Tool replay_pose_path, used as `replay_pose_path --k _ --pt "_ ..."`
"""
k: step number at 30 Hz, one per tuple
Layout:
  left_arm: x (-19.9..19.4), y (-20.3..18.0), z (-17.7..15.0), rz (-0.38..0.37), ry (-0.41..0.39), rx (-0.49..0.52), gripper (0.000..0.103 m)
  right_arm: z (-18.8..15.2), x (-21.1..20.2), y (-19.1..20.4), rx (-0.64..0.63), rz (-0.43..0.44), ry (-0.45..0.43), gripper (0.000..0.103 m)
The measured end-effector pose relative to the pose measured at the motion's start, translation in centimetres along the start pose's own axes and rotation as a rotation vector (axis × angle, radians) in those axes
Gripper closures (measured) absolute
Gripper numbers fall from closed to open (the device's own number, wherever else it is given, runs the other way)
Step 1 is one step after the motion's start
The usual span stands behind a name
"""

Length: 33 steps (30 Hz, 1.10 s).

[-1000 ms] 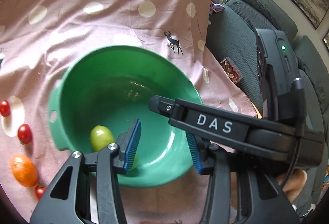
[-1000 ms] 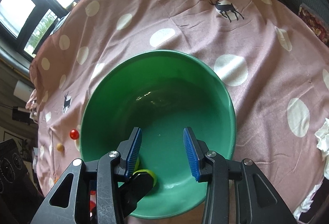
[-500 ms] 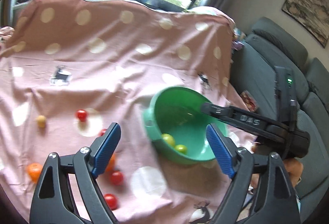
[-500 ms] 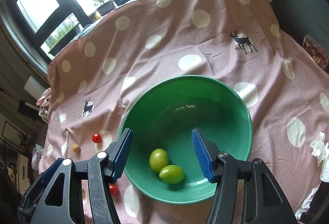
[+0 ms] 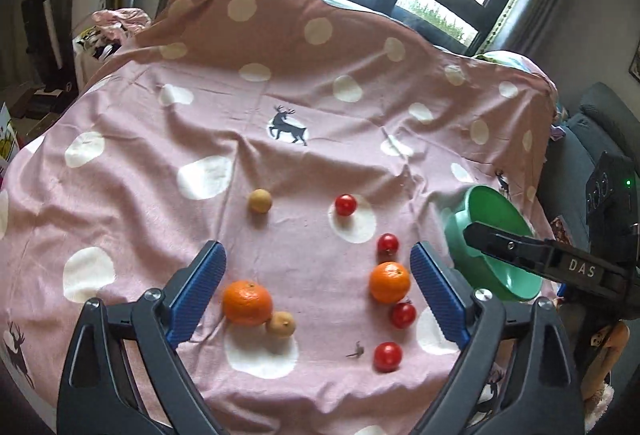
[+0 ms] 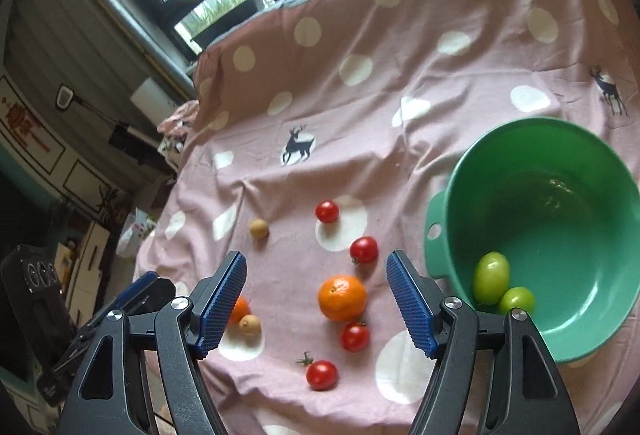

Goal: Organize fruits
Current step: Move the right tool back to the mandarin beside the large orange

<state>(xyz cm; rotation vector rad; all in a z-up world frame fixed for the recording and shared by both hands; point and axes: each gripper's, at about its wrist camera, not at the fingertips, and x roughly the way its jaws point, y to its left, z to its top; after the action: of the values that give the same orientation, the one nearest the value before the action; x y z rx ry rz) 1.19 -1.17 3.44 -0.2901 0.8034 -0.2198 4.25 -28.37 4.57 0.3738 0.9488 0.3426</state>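
Your left gripper [image 5: 318, 291] & right gripper [image 6: 316, 303] both wide, just opened, empty; green bowl [image 6: 520, 155] frame right w/ two green fruits [image 6: 491, 277].

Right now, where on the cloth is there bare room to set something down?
Bare cloth lies left of the tan fruit and beyond it toward the deer print. It is crowded from the left orange across to the right orange and red tomatoes, up to the green bowl.
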Motion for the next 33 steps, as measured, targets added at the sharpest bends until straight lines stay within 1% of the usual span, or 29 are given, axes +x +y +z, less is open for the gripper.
replay_pose_path --k 3,6,9,12,14,15,16,20,24,26,29,33 --pt "0.9 1.6 -0.6 0.043 0.019 -0.029 0.009 -0.7 3.6 0.6 -0.013 -0.081 0.082 0.03" --pt "1.9 2.5 -1.0 0.046 0.049 -0.048 0.01 -1.5 6.6 0.5 -0.016 -0.145 0.154 0.03" --pt "2.4 2.8 -1.2 0.059 0.062 -0.044 0.01 -2.3 8.3 0.3 -0.026 -0.185 0.196 0.031" --pt "2.6 2.8 -1.4 0.062 0.066 -0.042 0.01 -2.7 9.1 0.3 -0.038 -0.193 0.209 0.035" --pt "2.8 2.9 -1.4 0.058 0.073 -0.041 0.01 -2.8 9.5 0.4 -0.048 -0.205 0.214 0.043" --pt "2.9 2.9 -1.4 0.059 0.075 -0.037 0.01 -2.8 9.7 0.4 -0.054 -0.209 0.217 0.049" --pt "2.9 2.9 -1.5 0.064 0.074 -0.035 0.01 -2.9 9.8 0.3 -0.051 -0.198 0.22 0.054" --pt "3.1 2.9 -1.6 0.079 0.08 -0.033 0.01 -3.0 9.8 0.4 -0.045 -0.183 0.221 0.054" --pt "3.2 2.9 -1.7 0.075 0.086 -0.032 0.011 -3.3 9.8 1.6 -0.06 -0.079 0.242 0.054" --pt "3.3 2.9 -1.8 0.075 0.09 -0.027 0.011 -3.6 10.3 2.3 -0.069 -0.045 0.263 0.054" --pt "3.7 2.6 -1.9 0.077 0.104 -0.025 0.011 -4.3 11.3 2.9 -0.082 -0.037 0.308 0.054" --pt "3.9 2.1 -2.1 0.07 0.109 -0.009 0.011 -4.3 11.1 3.1 -0.092 -0.053 0.304 0.054"
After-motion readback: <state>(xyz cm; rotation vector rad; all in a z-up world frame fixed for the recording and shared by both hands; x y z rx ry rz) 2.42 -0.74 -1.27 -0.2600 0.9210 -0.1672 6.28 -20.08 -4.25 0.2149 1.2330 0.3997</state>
